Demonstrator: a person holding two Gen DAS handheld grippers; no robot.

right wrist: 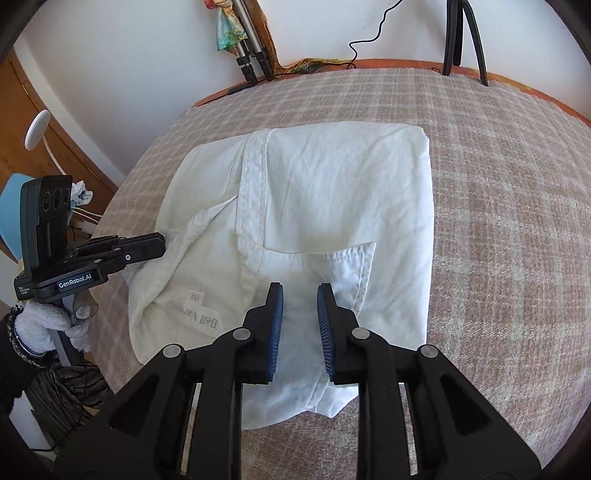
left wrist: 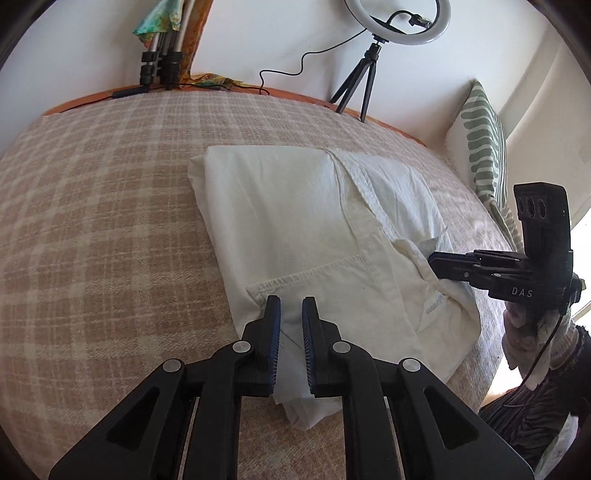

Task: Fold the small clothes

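**Item: white garment, folded, both claws parted over its near edge**

Article: white garment (left wrist: 314, 229), a cotton piece with seam, patch pocket (right wrist: 325, 266) and sewn label (right wrist: 201, 319). It lies folded to a rough rectangle on the checked blanket (left wrist: 92, 221), directly ahead of and beneath both claws.

Step in hand (judged): a fold looks just laid; both claws appear to be letting go of the near edge. One corner on the garment's label side is still rumpled and turned up.

Next move (judged): draw both claws clear without dragging the cloth, then either smooth the loose corner or take a fresh hold for a further fold.

Left gripper (left wrist: 291, 314): jaws a narrow gap apart, astride the near hem; cloth lies between them, the pads not pressing it. Nothing held.

Right gripper (right wrist: 299, 306): jaws somewhat wider apart, over the near edge just short of the pocket; cloth below and between, not clamped. Nothing held.

Pose: both claws tilt steeply down at the blanket, side by side. A gloved hand (right wrist: 48, 325) grips the left handle.

Surroundings: ring light (left wrist: 397, 22) on a tripod and a striped cushion (left wrist: 484, 147), well beyond the claws.
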